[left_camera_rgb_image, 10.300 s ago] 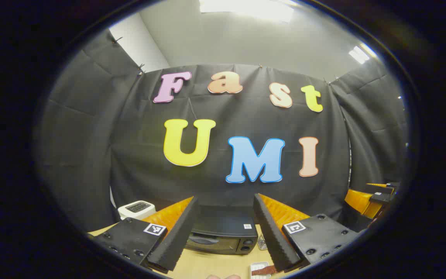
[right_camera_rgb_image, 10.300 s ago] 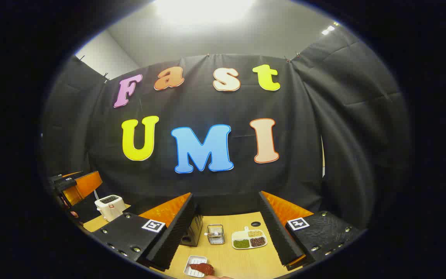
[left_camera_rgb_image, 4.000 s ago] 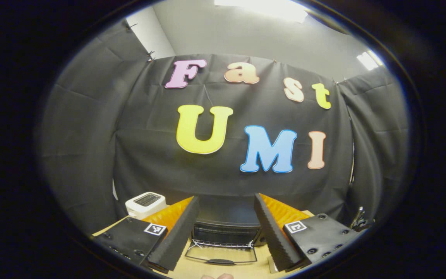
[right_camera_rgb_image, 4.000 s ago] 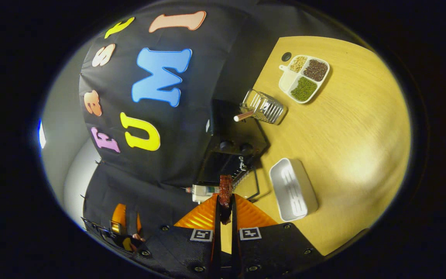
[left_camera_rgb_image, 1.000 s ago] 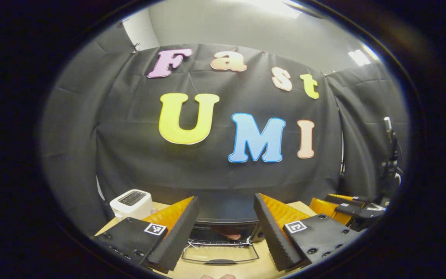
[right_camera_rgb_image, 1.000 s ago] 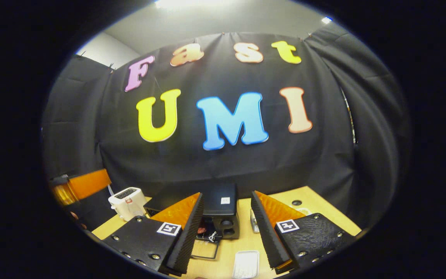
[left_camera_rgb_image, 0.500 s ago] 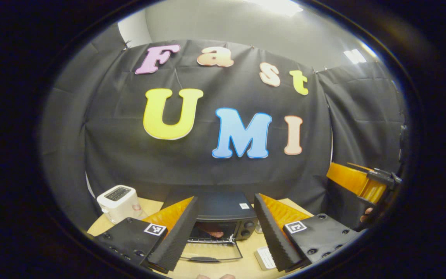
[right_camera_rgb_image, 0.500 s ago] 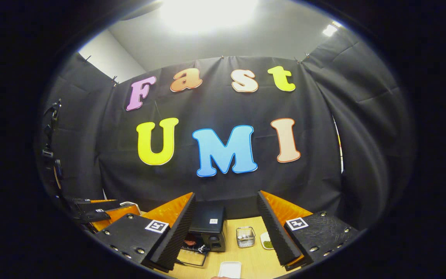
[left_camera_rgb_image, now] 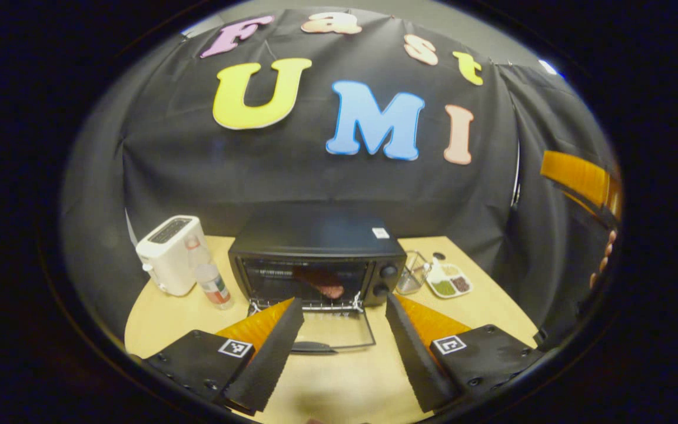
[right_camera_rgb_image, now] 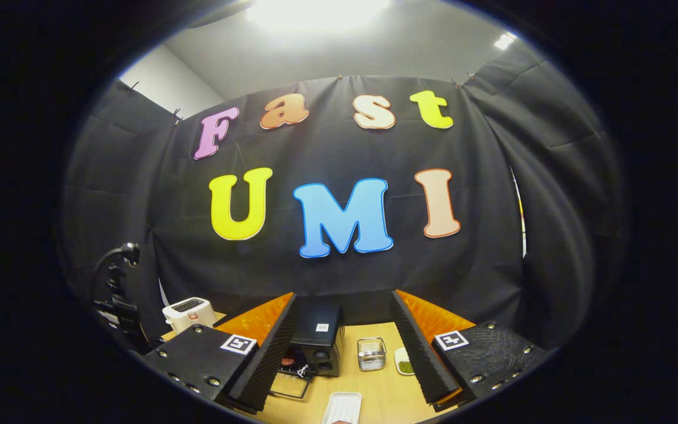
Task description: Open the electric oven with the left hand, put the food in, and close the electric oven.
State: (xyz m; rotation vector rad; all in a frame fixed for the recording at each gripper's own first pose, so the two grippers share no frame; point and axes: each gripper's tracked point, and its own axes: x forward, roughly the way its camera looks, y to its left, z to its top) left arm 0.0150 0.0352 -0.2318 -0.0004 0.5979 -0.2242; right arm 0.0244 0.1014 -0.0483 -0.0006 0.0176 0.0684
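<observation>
Left gripper [left_camera_rgb_image: 339,330] open, empty; right gripper [right_camera_rgb_image: 342,353] likewise. Reddish-brown food strip [left_camera_rgb_image: 324,287] inside black electric oven [left_camera_rgb_image: 315,259]; glass drop-down door [left_camera_rgb_image: 327,337] flat, handle crosswise, just ahead of left.

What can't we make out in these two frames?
- Oven door handle: left gripper view, its left end hidden behind the left gripper.
- Food in the oven: right gripper view, too small and cut off by the right gripper.
- White tray: right gripper view, cut off at the bottom edge.
- Divided dish: right gripper view, partly behind a finger.
</observation>
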